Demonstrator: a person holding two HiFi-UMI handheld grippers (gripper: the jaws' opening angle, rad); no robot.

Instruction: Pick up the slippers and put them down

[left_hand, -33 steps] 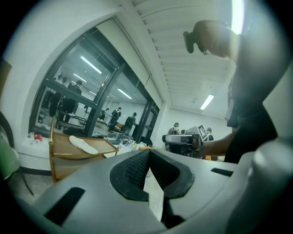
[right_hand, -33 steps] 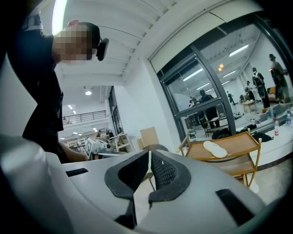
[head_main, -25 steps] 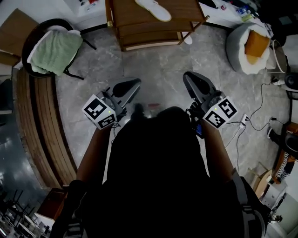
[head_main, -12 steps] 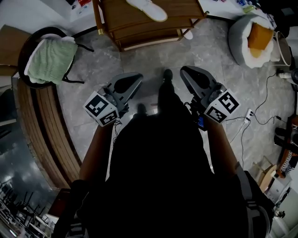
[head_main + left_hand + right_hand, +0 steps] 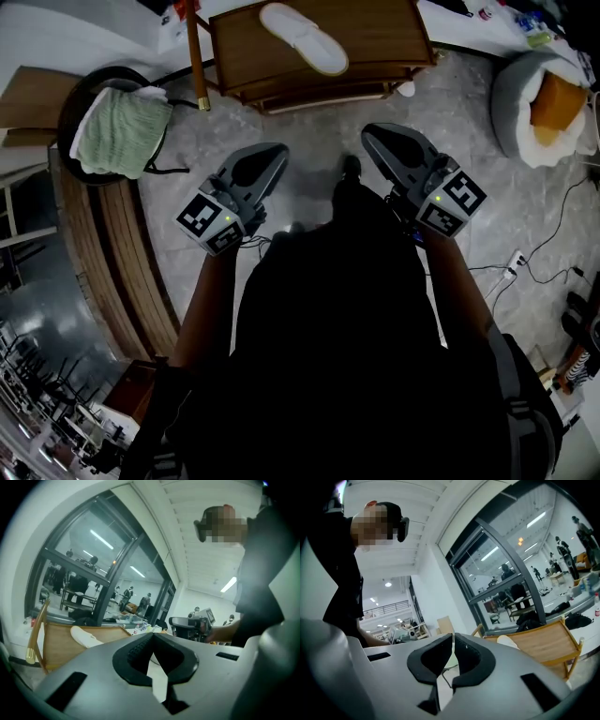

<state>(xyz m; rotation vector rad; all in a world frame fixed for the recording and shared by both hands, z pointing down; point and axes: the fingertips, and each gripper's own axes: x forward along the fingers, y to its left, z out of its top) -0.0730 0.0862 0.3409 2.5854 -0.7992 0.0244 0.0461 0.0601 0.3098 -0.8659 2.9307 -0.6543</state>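
White flat slipper (image 5: 303,37) lies on the brown wooden table (image 5: 384,42), far centre. Left gripper (image 5: 267,155) and right gripper (image 5: 373,136) are near, both clenched, empty.

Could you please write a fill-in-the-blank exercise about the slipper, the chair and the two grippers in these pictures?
1. The slipper on the wooden table is ____ in colour.
2. The towel on the black chair is ____ in colour.
3. The left gripper and the right gripper both have their jaws ____ (open or shut), with nothing between them.
Missing words: white, green, shut.
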